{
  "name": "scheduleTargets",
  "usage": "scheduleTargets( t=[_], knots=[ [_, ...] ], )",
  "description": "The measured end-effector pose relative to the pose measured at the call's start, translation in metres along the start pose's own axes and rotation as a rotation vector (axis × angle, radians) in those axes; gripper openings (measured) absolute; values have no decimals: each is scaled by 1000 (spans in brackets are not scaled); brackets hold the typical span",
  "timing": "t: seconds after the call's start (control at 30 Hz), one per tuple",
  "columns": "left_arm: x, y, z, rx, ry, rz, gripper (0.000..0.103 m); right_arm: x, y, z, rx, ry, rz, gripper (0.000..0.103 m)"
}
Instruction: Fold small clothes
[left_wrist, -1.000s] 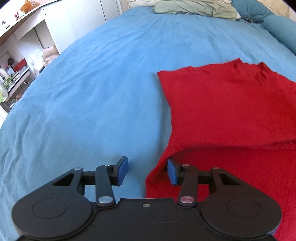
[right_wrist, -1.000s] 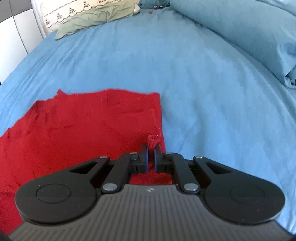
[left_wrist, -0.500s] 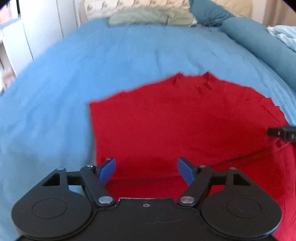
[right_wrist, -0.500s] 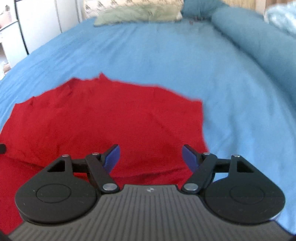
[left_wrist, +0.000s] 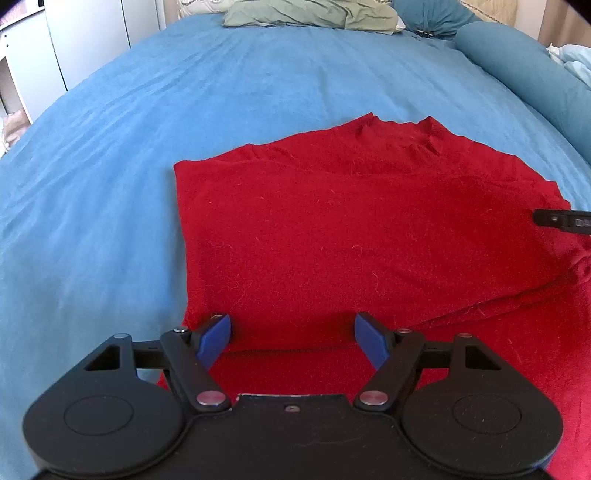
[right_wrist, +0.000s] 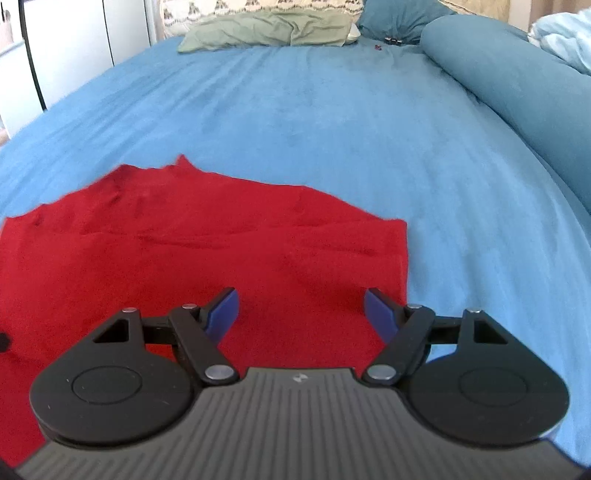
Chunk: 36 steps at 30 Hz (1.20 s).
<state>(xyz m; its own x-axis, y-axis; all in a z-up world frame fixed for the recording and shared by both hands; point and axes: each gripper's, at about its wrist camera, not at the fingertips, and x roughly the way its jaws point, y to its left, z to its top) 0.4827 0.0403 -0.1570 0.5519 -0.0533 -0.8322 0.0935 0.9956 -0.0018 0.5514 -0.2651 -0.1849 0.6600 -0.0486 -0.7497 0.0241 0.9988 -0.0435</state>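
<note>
A red knit garment lies on the blue bed sheet, with its near part folded up over the rest; the fold edge runs across just ahead of my left gripper. It also shows in the right wrist view. My left gripper is open and empty, over the garment's near left edge. My right gripper is open and empty, over the garment's near right corner. One finger of the right gripper shows at the right edge of the left wrist view.
Green cloth and pillows lie at the head of the bed. A dark blue bolster runs along the right side. White cupboards stand beyond the left edge of the bed.
The right gripper has let go of the garment edge and opened wide. The left gripper has opened wider and swung right over the garment. The folded flap now lies flat.
</note>
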Motion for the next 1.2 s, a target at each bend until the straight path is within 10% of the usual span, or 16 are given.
scheduleTargets(
  t=[0.57,0.83,1.2],
  knots=[
    [-16,-7,-17,60,-55,25,79,-55,-51,-60,168,-37,84,102],
    [-107,12,-36,15,-225,-9,93,-156,-84,-68,129,-219,119,103],
    [-206,46,-145,-109,-225,-45,92,-293,-108,-173,111,-152,139,101]
  ],
)
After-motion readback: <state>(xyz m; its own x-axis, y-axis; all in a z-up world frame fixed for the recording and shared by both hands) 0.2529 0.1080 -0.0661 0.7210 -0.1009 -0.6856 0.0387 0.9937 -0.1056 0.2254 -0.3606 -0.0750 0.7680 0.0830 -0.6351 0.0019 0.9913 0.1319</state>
